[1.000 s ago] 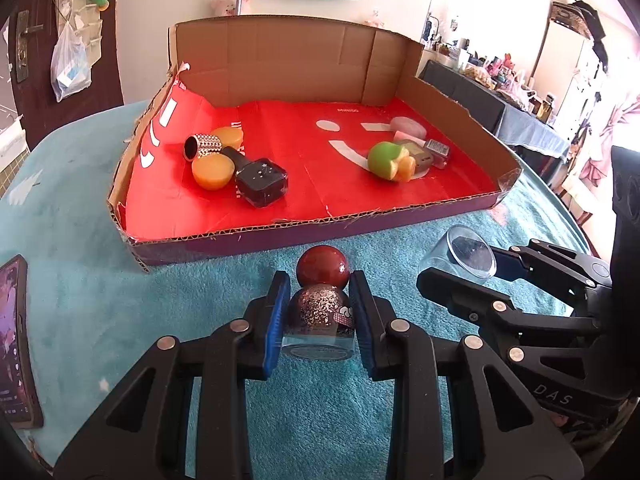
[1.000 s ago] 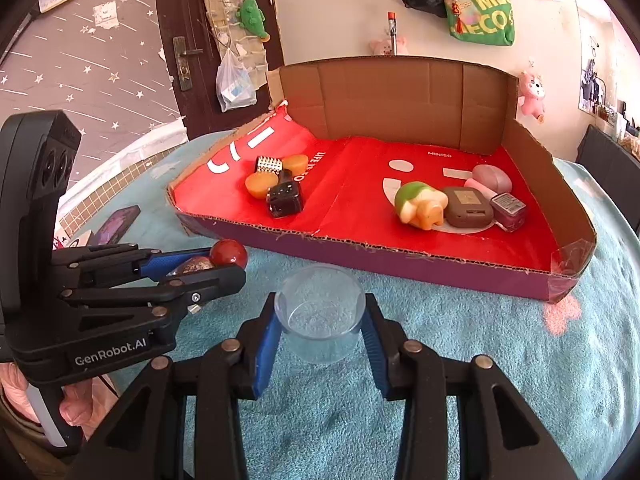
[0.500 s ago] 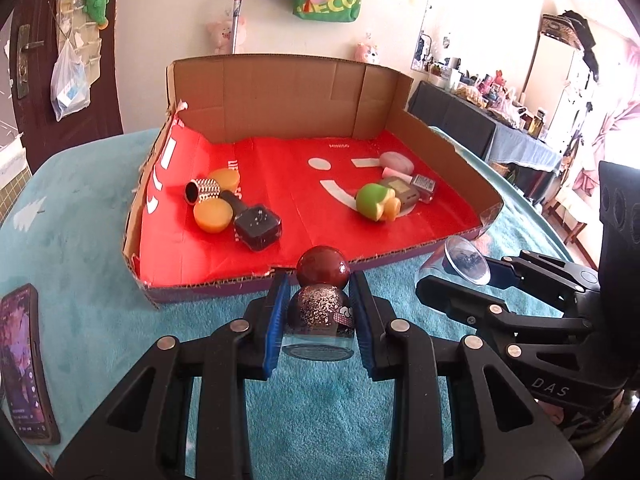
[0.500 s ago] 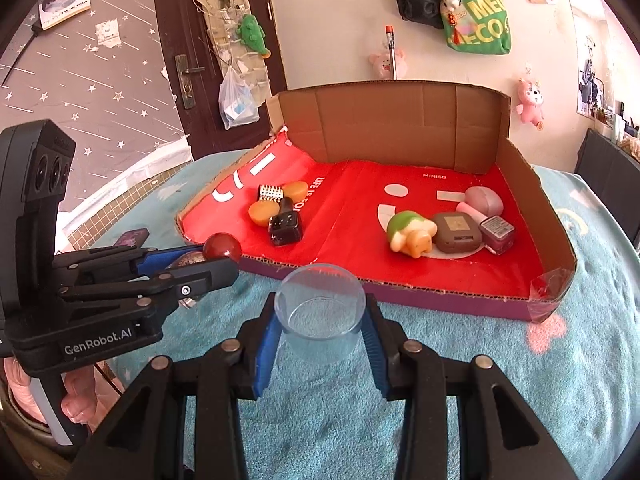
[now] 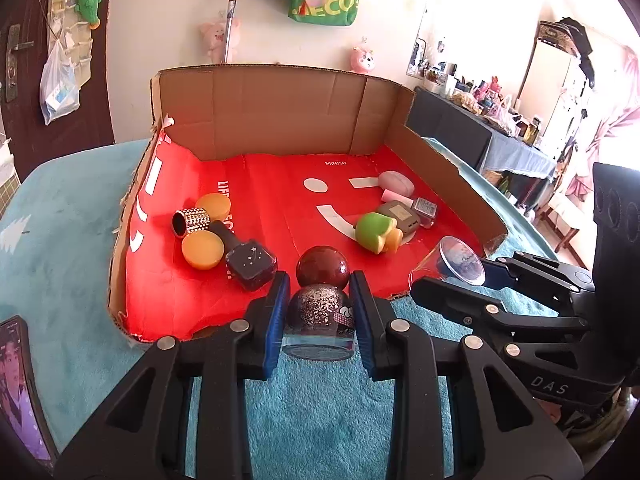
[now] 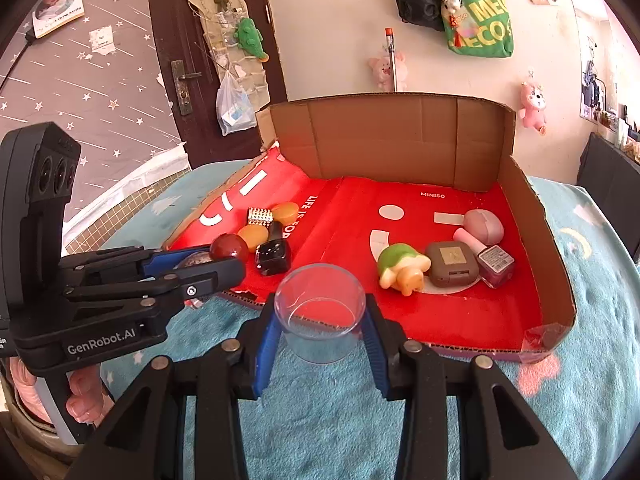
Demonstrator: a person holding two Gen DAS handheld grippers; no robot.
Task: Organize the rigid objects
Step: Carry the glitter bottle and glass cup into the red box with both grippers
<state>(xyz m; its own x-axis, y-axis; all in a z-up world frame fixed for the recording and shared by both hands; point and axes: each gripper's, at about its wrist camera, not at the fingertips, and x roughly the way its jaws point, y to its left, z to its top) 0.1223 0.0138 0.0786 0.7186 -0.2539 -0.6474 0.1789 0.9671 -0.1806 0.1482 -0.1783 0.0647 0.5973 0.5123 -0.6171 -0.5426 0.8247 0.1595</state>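
Note:
My left gripper [image 5: 319, 312] is shut on a glittery dark-red bottle [image 5: 320, 322] with a round red cap [image 5: 323, 266], held just above the near edge of the cardboard tray [image 5: 280, 100]. In the right wrist view the left gripper [image 6: 208, 268] hangs at the left with the same red cap [image 6: 229, 247] showing. A clear plastic cup [image 6: 320, 312] sits upright between the blue pads of my right gripper [image 6: 320, 320], which is shut on it in front of the tray [image 6: 400, 136]. That cup [image 5: 456, 266] also shows at the right of the left wrist view.
On the tray's red lining lie two orange discs [image 5: 202, 247], a studded silver cap [image 5: 192, 220], a dark nail-polish bottle [image 5: 250, 264], a green-and-yellow toy [image 5: 376, 233], a brown case [image 6: 452, 262], a pink case [image 6: 483, 225] and a small pink bottle [image 6: 495, 265]. A phone [image 5: 16, 380] lies on the teal cloth at the left.
Both grippers have risen and moved toward the tray with their loads; the tray's near edge now sits under the bottle and close to the cup. Grips unchanged.

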